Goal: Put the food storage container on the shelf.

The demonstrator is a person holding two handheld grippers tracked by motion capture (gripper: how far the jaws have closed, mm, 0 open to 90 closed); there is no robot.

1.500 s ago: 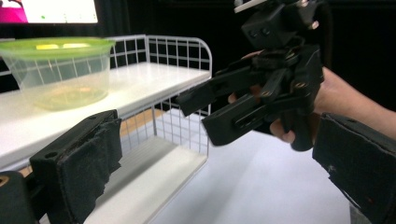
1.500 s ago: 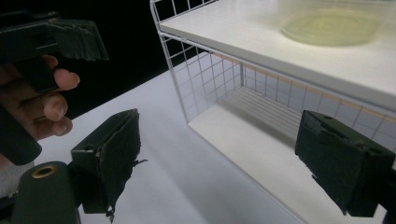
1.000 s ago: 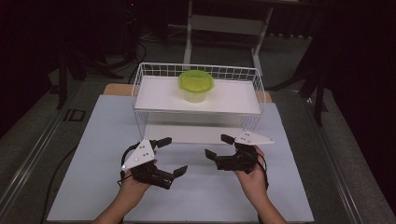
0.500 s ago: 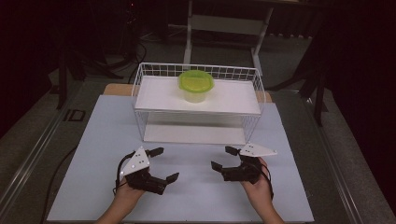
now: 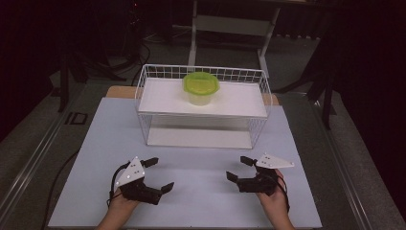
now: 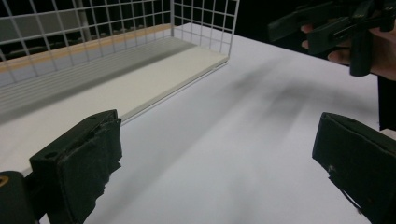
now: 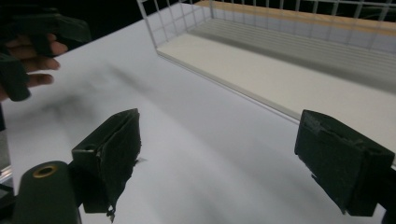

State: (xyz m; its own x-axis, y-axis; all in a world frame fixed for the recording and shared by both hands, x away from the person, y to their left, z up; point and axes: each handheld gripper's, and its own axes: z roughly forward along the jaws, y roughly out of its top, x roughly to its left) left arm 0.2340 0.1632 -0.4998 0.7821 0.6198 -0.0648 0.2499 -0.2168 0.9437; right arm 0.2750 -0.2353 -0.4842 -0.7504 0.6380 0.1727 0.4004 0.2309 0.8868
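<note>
Here, green-lidded tub (image 5: 201,87) atop wire rack (image 5: 143,86); both grippers, left (image 5: 157,174) and right (image 5: 241,168), jaws wide, empty, near tabletop's front edge.

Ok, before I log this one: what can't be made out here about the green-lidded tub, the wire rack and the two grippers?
- Tub contents: high view, the green lid covers them and the tub is small.
- Wire rack lower shelf, rear part: high view, the top shelf board hides it.
- Rack top: cut off by the upper edge in the left gripper view and the right gripper view.
- Left gripper and right gripper fingers: open, but pad detail too small in the high view.
</note>
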